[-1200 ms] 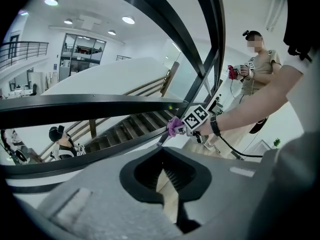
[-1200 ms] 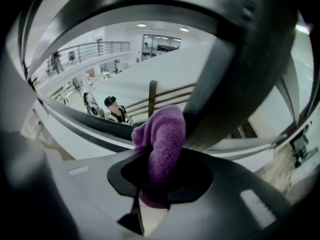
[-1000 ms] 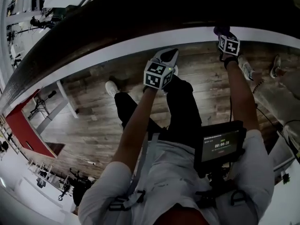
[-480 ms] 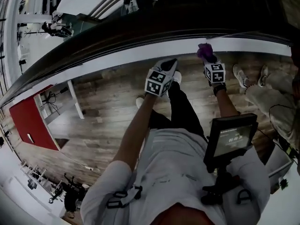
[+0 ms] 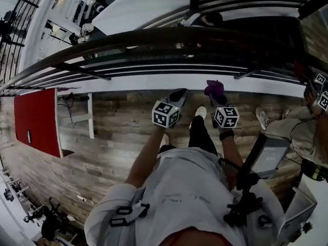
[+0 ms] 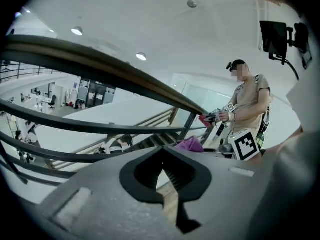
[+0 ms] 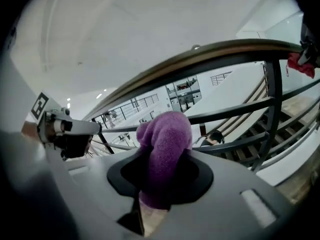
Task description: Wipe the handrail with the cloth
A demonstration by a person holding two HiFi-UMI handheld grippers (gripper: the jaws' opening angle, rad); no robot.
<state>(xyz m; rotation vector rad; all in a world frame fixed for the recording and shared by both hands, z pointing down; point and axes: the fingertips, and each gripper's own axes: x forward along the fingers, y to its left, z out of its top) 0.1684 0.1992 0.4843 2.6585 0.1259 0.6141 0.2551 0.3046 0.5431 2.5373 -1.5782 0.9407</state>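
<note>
The dark handrail (image 5: pixel 154 37) curves across the top of the head view, above thinner rail bars (image 5: pixel 154 68). My right gripper (image 5: pixel 214 92) is shut on a purple cloth (image 5: pixel 213 88) and points up at the bars just below the rail. In the right gripper view the cloth (image 7: pixel 165 144) bulges out of the jaws, with the handrail (image 7: pixel 210 56) above it and apart from it. My left gripper (image 5: pixel 177 96) is beside it on the left, shut and holding nothing. In the left gripper view (image 6: pixel 162 170) the handrail (image 6: pixel 100 66) passes overhead.
A second person (image 6: pixel 247 99) stands at the rail to my right, holding grippers and a red cloth (image 7: pixel 300 64). A monitor (image 5: pixel 269 155) hangs at my chest. Stairs with someone on them (image 7: pixel 215 136) lie beyond the bars. A red panel (image 5: pixel 36 122) stands at the left.
My head view has swung up, so the rail and its bars now show fully. Both grippers have drawn closer together, the right one moving left with the cloth.
</note>
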